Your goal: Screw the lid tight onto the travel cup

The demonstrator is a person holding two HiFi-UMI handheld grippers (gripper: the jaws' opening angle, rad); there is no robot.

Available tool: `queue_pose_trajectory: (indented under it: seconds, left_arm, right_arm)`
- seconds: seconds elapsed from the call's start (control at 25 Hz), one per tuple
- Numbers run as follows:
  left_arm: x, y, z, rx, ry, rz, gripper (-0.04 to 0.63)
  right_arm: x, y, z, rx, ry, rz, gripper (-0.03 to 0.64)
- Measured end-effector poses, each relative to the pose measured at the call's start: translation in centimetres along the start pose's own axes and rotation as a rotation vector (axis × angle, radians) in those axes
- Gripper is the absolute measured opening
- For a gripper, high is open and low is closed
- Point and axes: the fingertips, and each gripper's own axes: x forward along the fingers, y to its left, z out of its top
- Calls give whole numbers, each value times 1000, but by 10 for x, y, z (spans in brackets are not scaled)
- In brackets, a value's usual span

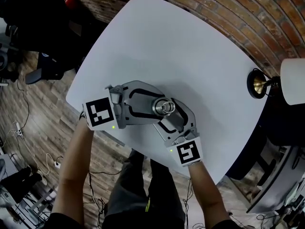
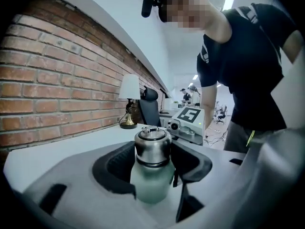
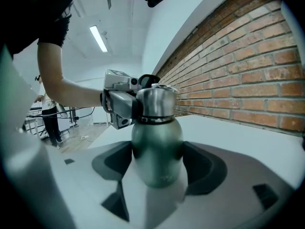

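A green travel cup (image 3: 157, 147) with a silver lid (image 1: 164, 107) stands upright on the white table (image 1: 167, 46), near its front edge. My right gripper (image 3: 157, 159) comes in from the lower right and is shut on the cup's green body, one pad against each side. My left gripper (image 2: 152, 163) reaches in from the left, higher up. Its dark pads sit against both sides of the lid (image 2: 151, 144), above the frosted green body (image 2: 151, 182). In the head view both sets of jaws meet around the cup.
A lamp with a brass base (image 1: 259, 84) and white shade (image 1: 293, 80) stands at the table's far right, by the brick wall. The table's front edge runs just below the grippers. An office chair (image 1: 47, 66) and cables are on the wooden floor to the left.
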Motion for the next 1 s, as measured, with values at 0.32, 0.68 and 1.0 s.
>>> queue_pose_trajectory:
  seconds: [0.32, 0.68, 1.0]
  left_arm:
    - [-21, 6, 4, -35, -24, 348, 322]
    - [-16, 8, 4, -131, -24, 857, 307]
    - [-6, 13, 5, -94, -21, 943, 253]
  right_arm:
    - [0, 0, 0, -4, 2, -12, 308]
    - [-1, -1, -2, -4, 8, -22, 308]
    - [-2, -2, -3, 3, 10, -31, 308]
